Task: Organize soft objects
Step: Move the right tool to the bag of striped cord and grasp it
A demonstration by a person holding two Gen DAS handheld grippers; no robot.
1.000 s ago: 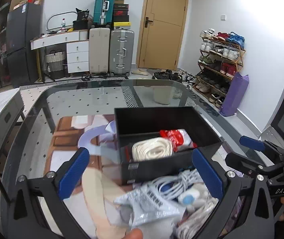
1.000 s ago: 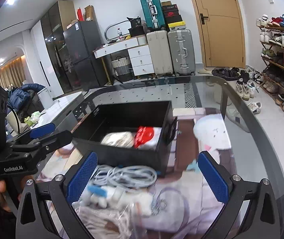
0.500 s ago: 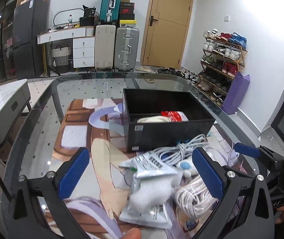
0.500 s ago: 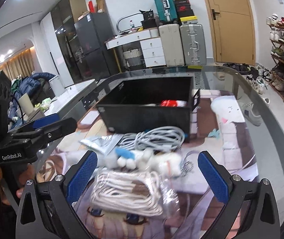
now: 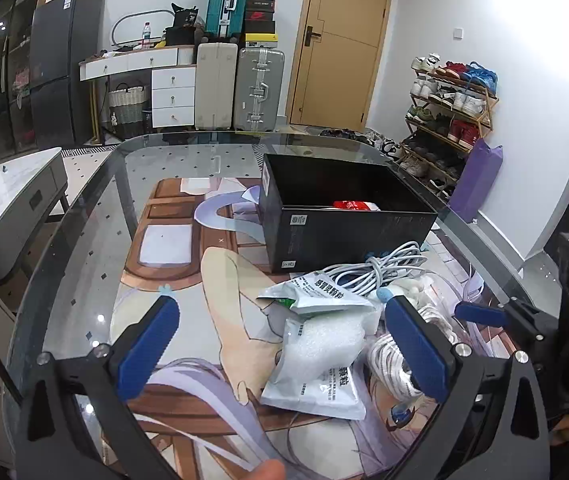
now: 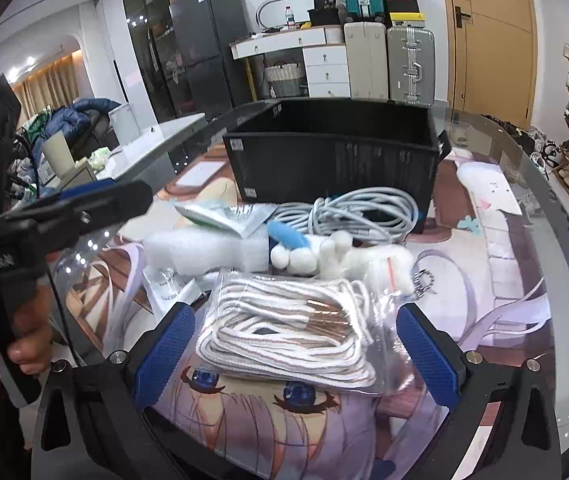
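Observation:
A black box (image 5: 348, 216) stands on the printed mat, with a red packet (image 5: 350, 205) inside; it also shows in the right wrist view (image 6: 336, 164). In front of it lie a grey cable coil (image 6: 358, 212), a white plush toy (image 6: 348, 258), a foam pack (image 5: 330, 344), a foil pouch (image 5: 320, 290) and a bagged white rope (image 6: 296, 332). My left gripper (image 5: 284, 350) is open above the foam pack. My right gripper (image 6: 296, 354) is open, its fingers either side of the bagged rope, not closed on it.
The glass table's curved edge (image 5: 56, 240) runs left and far. A side cabinet (image 5: 8, 208) stands to the left, a shoe rack (image 5: 452, 104) and a purple bag (image 5: 476, 184) to the right. Suitcases (image 5: 240, 84) and a door stand behind.
Both grippers have pulled back from the box and lowered toward the pile. The right gripper now straddles the bagged rope. Both stay open.

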